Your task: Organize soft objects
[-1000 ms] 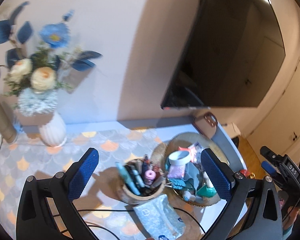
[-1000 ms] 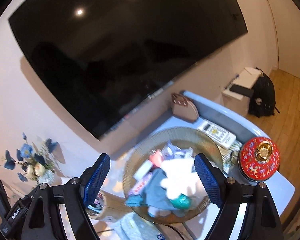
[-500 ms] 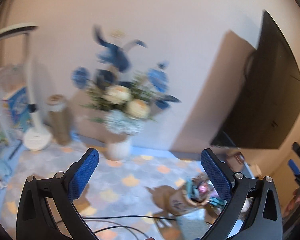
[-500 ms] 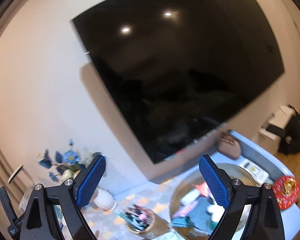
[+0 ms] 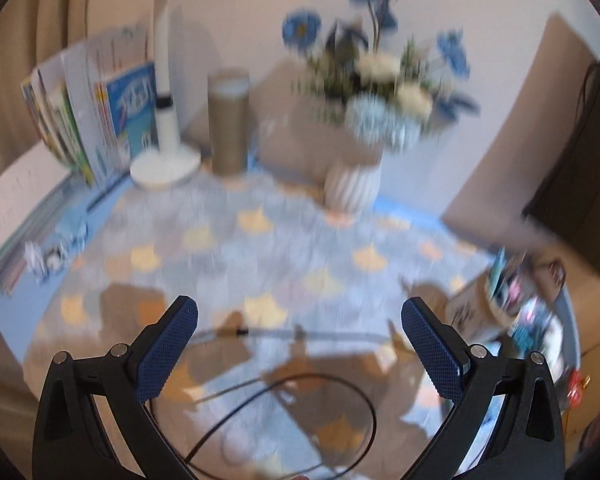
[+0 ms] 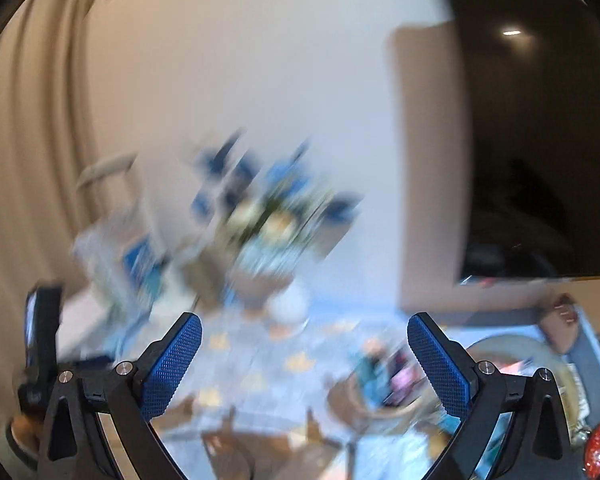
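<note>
The left gripper [image 5: 299,336] hangs over the table [image 5: 260,264] with its 2 blue pads [image 5: 168,346] wide apart and nothing between them. The table wears a blue-grey cloth with little orange shapes. A thin black cable [image 5: 284,384] loops on it near the front edge.

At the back edge stands a white ribbed vase [image 5: 352,190] of blue and cream flowers [image 5: 380,80]. To its left are a brown tube [image 5: 228,120] and a white lamp [image 5: 165,152], and books [image 5: 96,108] lean in the back left corner. A cup full of pens [image 5: 496,300] sits at the right edge.

The right gripper [image 6: 305,354] is opening its jaws, and nothing is between them (this view is very blurry). A big black screen [image 6: 540,140] hangs on the pale wall [image 6: 240,60]. The soft things lie in a round woven tray [image 6: 512,346] near the table's right end, too blurred to tell apart.
</note>
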Available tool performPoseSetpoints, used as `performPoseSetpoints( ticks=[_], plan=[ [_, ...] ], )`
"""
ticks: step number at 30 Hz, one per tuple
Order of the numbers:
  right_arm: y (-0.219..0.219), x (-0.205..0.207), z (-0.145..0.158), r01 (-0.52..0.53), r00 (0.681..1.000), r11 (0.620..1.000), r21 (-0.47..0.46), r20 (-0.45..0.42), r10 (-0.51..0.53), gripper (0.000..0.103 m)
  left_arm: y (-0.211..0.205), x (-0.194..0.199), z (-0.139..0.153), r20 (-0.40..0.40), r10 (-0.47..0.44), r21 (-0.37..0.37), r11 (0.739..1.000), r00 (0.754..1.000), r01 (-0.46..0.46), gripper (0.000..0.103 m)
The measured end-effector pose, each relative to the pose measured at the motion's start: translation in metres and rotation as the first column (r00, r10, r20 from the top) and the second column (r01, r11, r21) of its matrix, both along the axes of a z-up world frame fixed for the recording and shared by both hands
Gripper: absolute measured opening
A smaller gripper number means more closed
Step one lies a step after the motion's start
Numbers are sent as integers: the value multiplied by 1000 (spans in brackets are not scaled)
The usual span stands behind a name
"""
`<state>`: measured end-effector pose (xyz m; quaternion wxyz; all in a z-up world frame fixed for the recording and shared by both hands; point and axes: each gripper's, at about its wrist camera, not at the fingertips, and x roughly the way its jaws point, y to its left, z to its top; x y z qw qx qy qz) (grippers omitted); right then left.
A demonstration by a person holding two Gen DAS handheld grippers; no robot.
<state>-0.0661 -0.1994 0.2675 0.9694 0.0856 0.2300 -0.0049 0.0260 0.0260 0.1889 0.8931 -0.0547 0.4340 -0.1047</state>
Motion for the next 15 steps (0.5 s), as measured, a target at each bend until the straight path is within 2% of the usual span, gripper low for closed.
performPoseSetpoints(
  ticks=[2, 6, 7, 8, 10, 15],
  plan=[
    [22, 12, -31, -111, 989, 994, 6, -98, 111, 103, -6, -3, -16, -32, -9, 30, 1000, 999, 10, 102],
    [45, 24, -85, -214, 947, 977, 7, -242, 209, 103, -20, -15, -50, -76, -20, 137, 990, 997, 30, 102],
    [49, 27, -93, -226, 939, 974, 1, -267, 218, 103, -23, -19, -57, -79, -30, 162, 986, 996, 43, 102],
    [50, 29, -103, -225, 934, 974, -5, -286, 215, 103, -28, -21, -66, -82, -24, 224, 974, 996, 42, 102],
    [48, 35, -126, -227, 915, 974, 11, -341, 217, 103, -32, -25, -79, -73, -43, 280, 958, 996, 62, 102],
    [36, 48, -173, -188, 872, 981, 55, -450, 193, 103, -30, -24, -117, -131, -37, 307, 949, 991, 76, 102]
  ],
)
